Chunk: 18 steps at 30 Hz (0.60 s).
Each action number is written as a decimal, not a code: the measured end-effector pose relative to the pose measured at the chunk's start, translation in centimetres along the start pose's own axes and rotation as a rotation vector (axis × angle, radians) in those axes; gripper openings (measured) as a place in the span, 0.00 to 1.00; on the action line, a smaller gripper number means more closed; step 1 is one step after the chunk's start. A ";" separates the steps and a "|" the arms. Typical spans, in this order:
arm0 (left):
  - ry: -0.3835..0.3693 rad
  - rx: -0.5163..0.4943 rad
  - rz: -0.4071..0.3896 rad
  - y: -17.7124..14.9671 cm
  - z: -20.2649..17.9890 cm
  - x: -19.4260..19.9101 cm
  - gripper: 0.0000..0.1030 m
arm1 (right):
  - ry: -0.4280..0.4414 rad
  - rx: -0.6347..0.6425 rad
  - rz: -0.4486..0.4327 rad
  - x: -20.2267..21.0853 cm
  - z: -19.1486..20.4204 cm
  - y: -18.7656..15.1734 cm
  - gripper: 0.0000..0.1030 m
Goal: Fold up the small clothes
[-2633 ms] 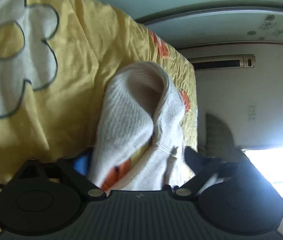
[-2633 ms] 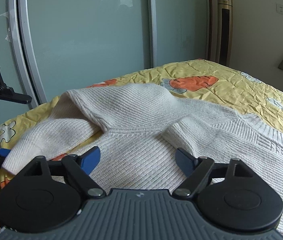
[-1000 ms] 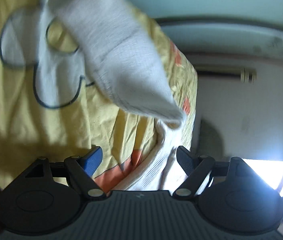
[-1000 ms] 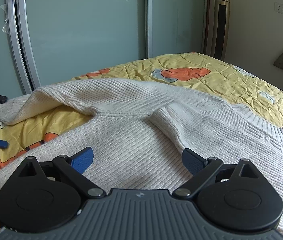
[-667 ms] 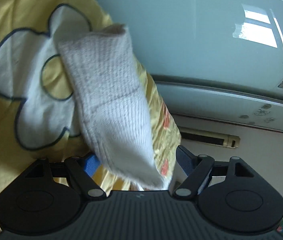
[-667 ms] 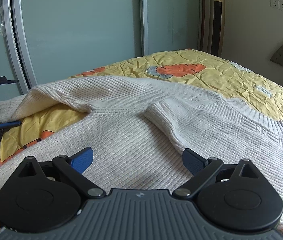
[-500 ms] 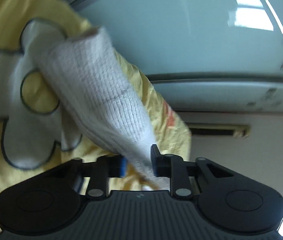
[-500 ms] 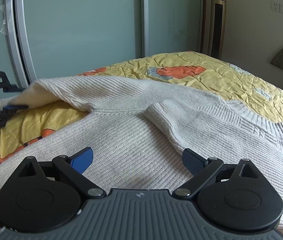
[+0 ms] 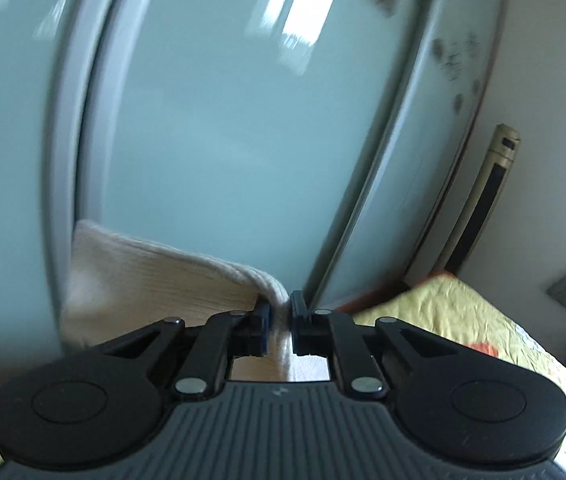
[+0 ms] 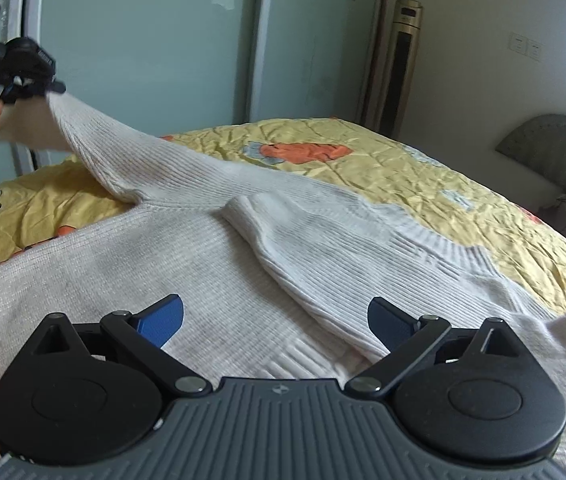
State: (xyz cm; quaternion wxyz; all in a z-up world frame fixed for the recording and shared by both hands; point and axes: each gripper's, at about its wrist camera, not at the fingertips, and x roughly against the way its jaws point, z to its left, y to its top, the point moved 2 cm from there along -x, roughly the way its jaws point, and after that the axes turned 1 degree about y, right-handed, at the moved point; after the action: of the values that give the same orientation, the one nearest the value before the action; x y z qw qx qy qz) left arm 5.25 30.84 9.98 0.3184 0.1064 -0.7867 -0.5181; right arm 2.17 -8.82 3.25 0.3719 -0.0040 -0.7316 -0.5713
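Observation:
A cream ribbed-knit sweater (image 10: 211, 264) lies spread on the yellow bed cover. One sleeve (image 10: 291, 256) is folded across its body. The other sleeve (image 10: 131, 152) is stretched up and to the left, its cuff pinched in my left gripper (image 10: 49, 90), which a hand holds high at the left edge. In the left wrist view the left gripper (image 9: 281, 322) is shut on that sleeve cuff (image 9: 155, 280), the cloth draping to the left. My right gripper (image 10: 275, 320) is open just above the sweater's body, nothing between its blue pads.
The yellow printed bed cover (image 10: 423, 184) spreads to the right and back. Frosted sliding glass doors (image 10: 155, 48) stand behind the bed, with a tall standing air conditioner (image 10: 397, 64) beside them. A grey headboard (image 10: 555, 148) is at the far right.
My left gripper closed on the sleeve cuff, rolled upright and lifted it off the bed, pulling the sleeve taut. My right gripper slid closer over the sweater and stayed open.

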 end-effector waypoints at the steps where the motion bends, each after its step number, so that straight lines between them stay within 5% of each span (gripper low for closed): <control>1: -0.015 -0.032 -0.018 0.5 -1.5 0.0 0.09 | -0.009 -0.019 -0.004 0.4 -0.5 -0.2 0.97; 5: -0.154 -0.198 -0.079 0.1 -8.4 1.7 0.10 | -0.050 -0.113 -0.017 1.4 -2.9 -1.3 0.98; 10: -0.417 -0.460 -0.092 -5.8 -16.3 5.8 0.10 | -0.091 -0.266 -0.016 1.9 -6.0 -3.3 0.98; 14: -0.657 -0.652 0.031 -12.7 -19.6 9.2 0.10 | -0.111 -0.379 -0.017 2.4 -8.2 -4.8 0.98; 18: -0.772 -0.849 0.128 -19.7 -20.9 11.1 0.10 | -0.120 -0.478 -0.048 3.1 -10.5 -5.2 0.98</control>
State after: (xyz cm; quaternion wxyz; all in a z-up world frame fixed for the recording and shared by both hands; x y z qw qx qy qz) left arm 6.25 1.02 2.32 0.0539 -0.2755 -0.5737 -0.7694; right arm 3.33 -20.79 1.36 0.3028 -0.1085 -0.5964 -0.7354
